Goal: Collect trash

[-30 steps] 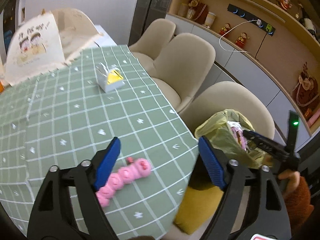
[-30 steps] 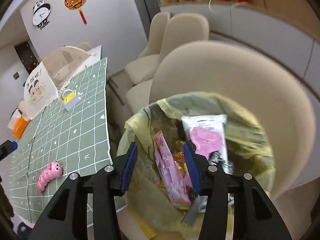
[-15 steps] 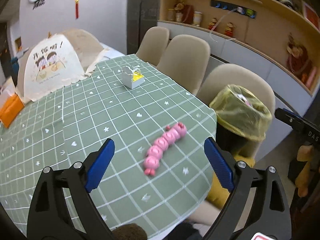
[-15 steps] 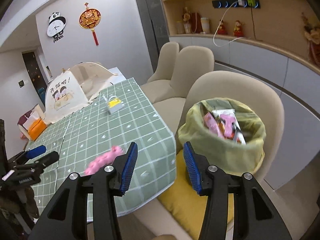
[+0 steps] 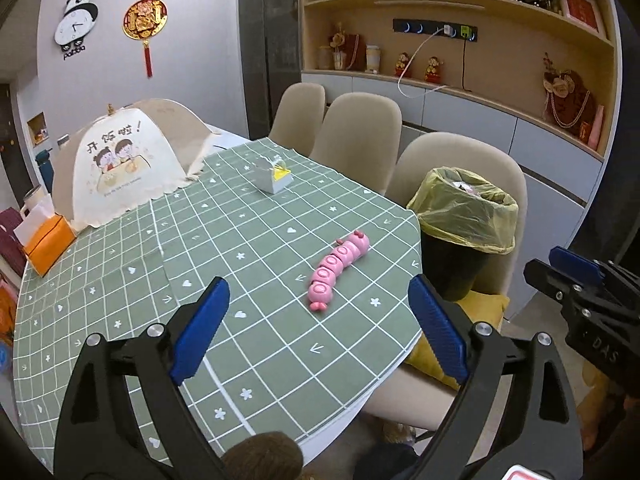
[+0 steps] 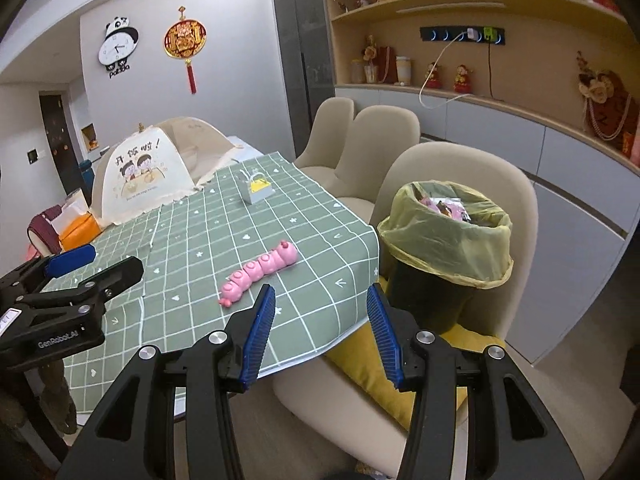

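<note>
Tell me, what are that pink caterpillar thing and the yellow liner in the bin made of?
The pink caterpillar looks like hard moulded plastic: smooth, glossy, rounded segments that hold their shape. The yellow liner looks like thin plastic film: it is translucent, crinkled, and folded loosely over the rim of the dark bin. Neither can be confirmed by look alone.

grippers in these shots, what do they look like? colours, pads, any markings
Both match: the left gripper and the right gripper have black plastic frames with triangular cutouts, silver screw heads and ribbed blue pads on the fingers. White "GenRobot.AI" lettering marks the left body. No cables show.
</note>
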Action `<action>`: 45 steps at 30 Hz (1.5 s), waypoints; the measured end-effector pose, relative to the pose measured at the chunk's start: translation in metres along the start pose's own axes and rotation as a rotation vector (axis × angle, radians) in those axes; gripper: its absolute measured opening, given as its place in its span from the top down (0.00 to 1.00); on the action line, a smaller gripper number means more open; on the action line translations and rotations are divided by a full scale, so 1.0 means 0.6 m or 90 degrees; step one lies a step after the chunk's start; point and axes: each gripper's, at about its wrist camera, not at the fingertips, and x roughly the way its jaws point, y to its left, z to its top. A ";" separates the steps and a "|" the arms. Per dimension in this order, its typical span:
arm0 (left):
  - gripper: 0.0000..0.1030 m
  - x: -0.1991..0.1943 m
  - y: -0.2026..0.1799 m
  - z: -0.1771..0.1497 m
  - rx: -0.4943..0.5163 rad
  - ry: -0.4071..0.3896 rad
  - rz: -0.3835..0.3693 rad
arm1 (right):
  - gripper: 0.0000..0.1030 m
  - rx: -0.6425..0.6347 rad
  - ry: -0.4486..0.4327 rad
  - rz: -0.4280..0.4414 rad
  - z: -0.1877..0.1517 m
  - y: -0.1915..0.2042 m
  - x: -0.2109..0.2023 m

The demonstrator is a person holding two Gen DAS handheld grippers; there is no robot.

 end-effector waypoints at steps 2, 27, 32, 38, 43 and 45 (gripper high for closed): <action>0.16 -0.003 0.005 -0.001 -0.007 0.003 -0.001 | 0.56 0.006 -0.008 -0.007 -0.001 0.005 -0.007; 0.16 -0.043 0.023 -0.010 0.007 -0.016 -0.005 | 0.56 0.025 -0.025 -0.007 -0.004 0.014 -0.033; 0.16 -0.042 0.020 -0.008 0.009 -0.014 -0.011 | 0.56 0.020 -0.027 -0.009 -0.003 0.014 -0.035; 0.16 -0.041 0.016 -0.008 0.014 -0.014 -0.018 | 0.56 0.023 -0.027 -0.009 -0.003 0.010 -0.037; 0.16 -0.039 0.016 -0.009 0.015 -0.012 -0.018 | 0.56 0.025 -0.028 -0.011 -0.002 0.004 -0.037; 0.16 -0.038 0.017 -0.008 0.016 -0.011 -0.019 | 0.56 0.027 -0.028 -0.012 -0.001 0.005 -0.037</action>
